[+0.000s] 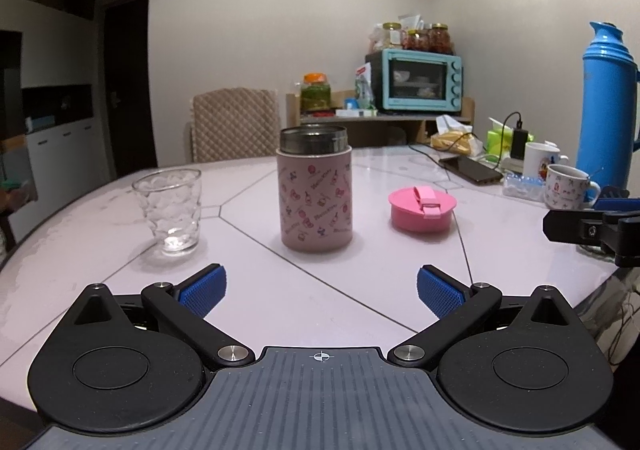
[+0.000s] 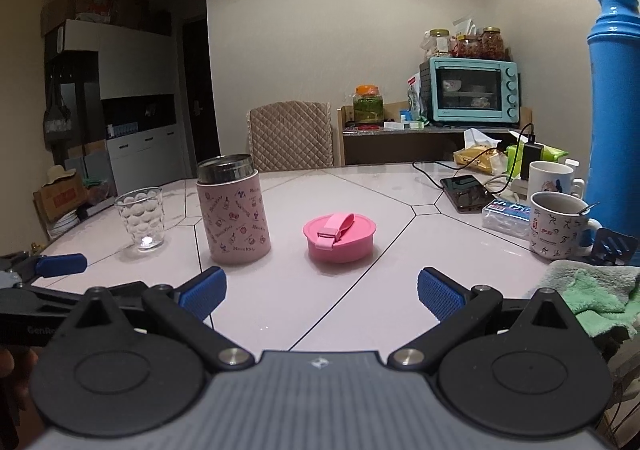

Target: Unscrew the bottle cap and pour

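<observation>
Mostly gloss and plastic under my two cameras.
I see a polished, reflective table; a matt pink printed bottle with a bare brushed-metal neck; its smooth pink plastic cap; a clear dimpled glass; glazed ceramic mugs; fluffy green cloth; a shiny blue plastic thermos; ribbed blue rubbery pads on my matt black fingers.

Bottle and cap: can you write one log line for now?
bottle: upright, open | cap: off, on table beside it | glass: empty | both jaws open, holding nothing
</observation>
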The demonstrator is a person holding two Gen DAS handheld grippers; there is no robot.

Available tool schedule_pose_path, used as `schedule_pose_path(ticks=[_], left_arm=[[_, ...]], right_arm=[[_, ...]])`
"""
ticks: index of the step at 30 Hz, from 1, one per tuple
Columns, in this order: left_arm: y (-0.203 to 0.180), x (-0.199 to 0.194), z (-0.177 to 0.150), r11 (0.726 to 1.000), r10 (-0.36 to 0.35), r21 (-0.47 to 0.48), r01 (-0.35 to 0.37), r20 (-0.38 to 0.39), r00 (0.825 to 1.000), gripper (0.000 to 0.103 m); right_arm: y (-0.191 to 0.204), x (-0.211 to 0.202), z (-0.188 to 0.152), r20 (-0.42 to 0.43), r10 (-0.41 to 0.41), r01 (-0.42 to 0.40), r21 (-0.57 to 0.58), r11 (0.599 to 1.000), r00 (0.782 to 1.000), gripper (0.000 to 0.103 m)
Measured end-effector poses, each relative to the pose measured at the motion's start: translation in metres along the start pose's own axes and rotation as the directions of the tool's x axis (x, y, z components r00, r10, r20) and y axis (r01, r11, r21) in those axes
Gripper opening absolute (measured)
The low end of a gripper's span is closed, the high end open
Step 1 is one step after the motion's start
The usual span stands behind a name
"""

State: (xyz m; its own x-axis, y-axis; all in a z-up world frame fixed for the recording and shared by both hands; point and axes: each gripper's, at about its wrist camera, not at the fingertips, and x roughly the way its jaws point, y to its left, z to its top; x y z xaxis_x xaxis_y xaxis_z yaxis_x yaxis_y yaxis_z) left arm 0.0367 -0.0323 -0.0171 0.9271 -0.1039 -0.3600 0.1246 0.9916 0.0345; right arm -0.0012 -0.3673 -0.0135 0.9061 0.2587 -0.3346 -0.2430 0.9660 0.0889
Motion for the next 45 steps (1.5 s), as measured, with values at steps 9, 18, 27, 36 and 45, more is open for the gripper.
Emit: schedule_pose_path(ticks=[9, 18, 27, 36, 45], left_arm=[[0.001, -0.017, -0.001, 1.000, 0.013, -0.011, -0.013, 0.017, 1.000, 0.103], [0.008, -0.029, 0.003, 0.999, 0.025, -0.020, -0.025, 0.037, 0.999, 0.103], [0.007, -0.031, 0.003, 1.000, 0.013, -0.024, -0.012, 0.043, 0.999, 0.103], [0.004, -0.032, 0.005, 1.000, 0.009, -0.030, -0.007, 0.059, 0.998, 0.103], [0.002, -0.032, 0.004, 0.999, 0.000, -0.035, 0.002, 0.060, 0.998, 0.103]], right_arm=[[0.004, -0.007, -0.002, 0.007, -0.005, 0.005, -0.004, 1.000, 1.000, 0.103], [0.011, -0.006, -0.003, -0.003, 0.011, -0.011, -0.009, 1.000, 1.000, 0.103], [0.014, -0.006, -0.003, -0.006, 0.011, -0.011, -0.016, 1.000, 1.000, 0.103], [0.013, -0.007, -0.004, -0.004, 0.004, -0.004, -0.011, 1.000, 1.000, 0.103], [0.012, -0.009, -0.004, 0.001, -0.006, 0.006, -0.005, 1.000, 1.000, 0.103]])
